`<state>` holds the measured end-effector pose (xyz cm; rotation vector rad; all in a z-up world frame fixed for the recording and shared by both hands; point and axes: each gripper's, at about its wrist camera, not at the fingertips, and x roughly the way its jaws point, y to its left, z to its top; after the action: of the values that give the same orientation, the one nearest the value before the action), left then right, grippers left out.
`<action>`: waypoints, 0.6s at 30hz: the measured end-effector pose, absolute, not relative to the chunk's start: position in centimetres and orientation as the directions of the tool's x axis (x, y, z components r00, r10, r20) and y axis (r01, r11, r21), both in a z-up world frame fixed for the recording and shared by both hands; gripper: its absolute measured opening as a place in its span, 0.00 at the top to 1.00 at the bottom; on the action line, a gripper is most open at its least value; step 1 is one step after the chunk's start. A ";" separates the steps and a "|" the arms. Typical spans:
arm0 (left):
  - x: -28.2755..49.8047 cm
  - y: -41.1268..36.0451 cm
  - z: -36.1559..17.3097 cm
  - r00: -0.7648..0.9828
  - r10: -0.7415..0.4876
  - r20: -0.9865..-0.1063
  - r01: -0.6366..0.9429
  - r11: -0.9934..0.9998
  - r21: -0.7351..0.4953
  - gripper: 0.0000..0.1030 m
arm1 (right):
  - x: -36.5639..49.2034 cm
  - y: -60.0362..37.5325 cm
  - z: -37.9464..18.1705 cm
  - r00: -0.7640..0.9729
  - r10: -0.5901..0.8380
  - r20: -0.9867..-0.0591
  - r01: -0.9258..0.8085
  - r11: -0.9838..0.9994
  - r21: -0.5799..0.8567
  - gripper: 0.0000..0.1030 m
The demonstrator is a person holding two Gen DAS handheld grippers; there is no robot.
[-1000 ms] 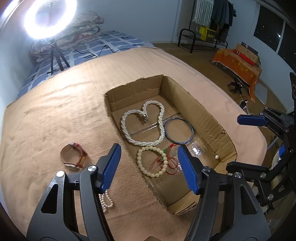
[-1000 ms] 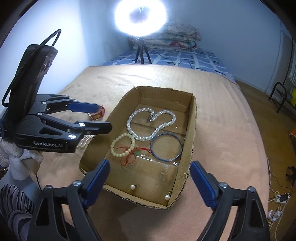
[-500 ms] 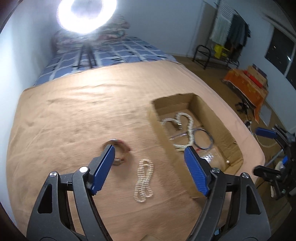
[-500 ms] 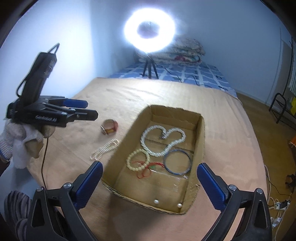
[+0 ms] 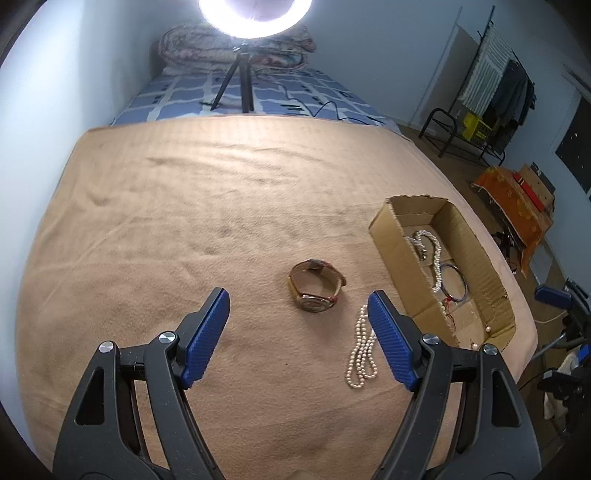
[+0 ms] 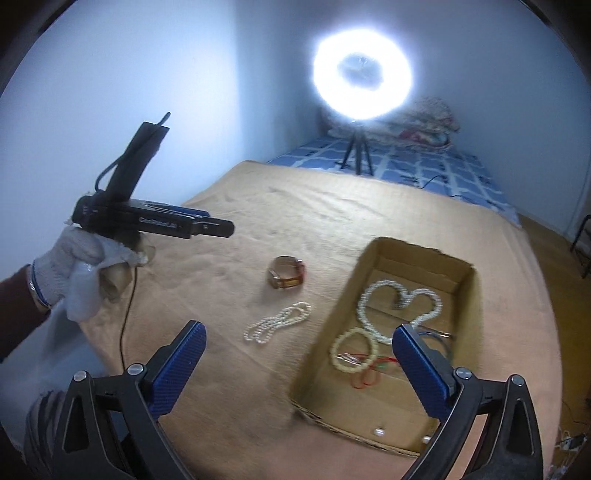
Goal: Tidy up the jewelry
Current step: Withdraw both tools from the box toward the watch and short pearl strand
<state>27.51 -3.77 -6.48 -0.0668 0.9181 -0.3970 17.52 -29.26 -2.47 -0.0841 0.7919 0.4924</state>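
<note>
A brown-strapped watch (image 5: pixel 316 286) and a small pearl strand (image 5: pixel 364 350) lie on the tan blanket, left of a cardboard box (image 5: pixel 476 254). My left gripper (image 5: pixel 297 297) hovers open above them: the watch shows between its blue pads and the strand lies by the right pad. The box (image 6: pixel 332 317) holds a long pearl necklace (image 6: pixel 399 299), a pale bead bracelet (image 6: pixel 352 350), a blue bangle (image 5: pixel 454 278) and loose pearl earrings (image 6: pixel 378 431). My right gripper (image 6: pixel 299 328) hangs wide above the box's near left corner, its jaws closing slightly, nothing between them.
A ring light (image 5: pixel 255 14) on a tripod stands on the blue checked bed behind the blanket. Folded quilts lie by the wall. A clothes rack (image 5: pixel 491 77) and an orange-covered stand (image 5: pixel 517 199) are off to the right. A gloved hand (image 6: pixel 81 266) holds the left gripper.
My left gripper has swung left, from above the box to above the watch and pearl strand, and its jaws have widened. The right gripper has drawn back and up from the box.
</note>
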 end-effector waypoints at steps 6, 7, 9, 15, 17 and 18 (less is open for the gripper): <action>28.4 -2.7 -8.0 0.520 -0.376 -0.767 0.283 0.923 -0.260 0.23 | 18.8 -26.8 -3.8 0.499 0.459 -0.735 -0.490 0.849 0.198 0.24; 28.5 -2.6 -8.2 0.517 -0.378 -0.768 0.282 0.922 -0.263 0.23 | 19.0 -26.3 -4.2 0.480 0.472 -0.739 -0.493 0.843 0.217 0.25; 28.7 -2.7 -8.6 0.509 -0.383 -0.771 0.283 0.920 -0.270 0.27 | 19.3 -25.5 -4.6 0.462 0.480 -0.746 -0.494 0.838 0.233 0.28; 29.4 -2.7 -9.6 0.485 -0.403 -0.776 0.289 0.912 -0.293 0.35 | 20.3 -23.1 -6.3 0.388 0.487 -0.783 -0.484 0.830 0.277 0.41; 29.9 -2.8 -10.0 0.474 -0.414 -0.777 0.294 0.906 -0.304 0.35 | 20.7 -22.4 -7.0 0.366 0.465 -0.806 -0.461 0.843 0.277 0.41; 30.1 -2.9 -10.2 0.470 -0.420 -0.777 0.298 0.904 -0.308 0.35 | 21.0 -22.0 -7.3 0.359 0.455 -0.815 -0.448 0.850 0.277 0.43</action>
<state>30.12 -2.92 -10.20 -0.1364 0.9887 -0.4410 21.04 -22.02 -7.29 0.0077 1.0536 0.5820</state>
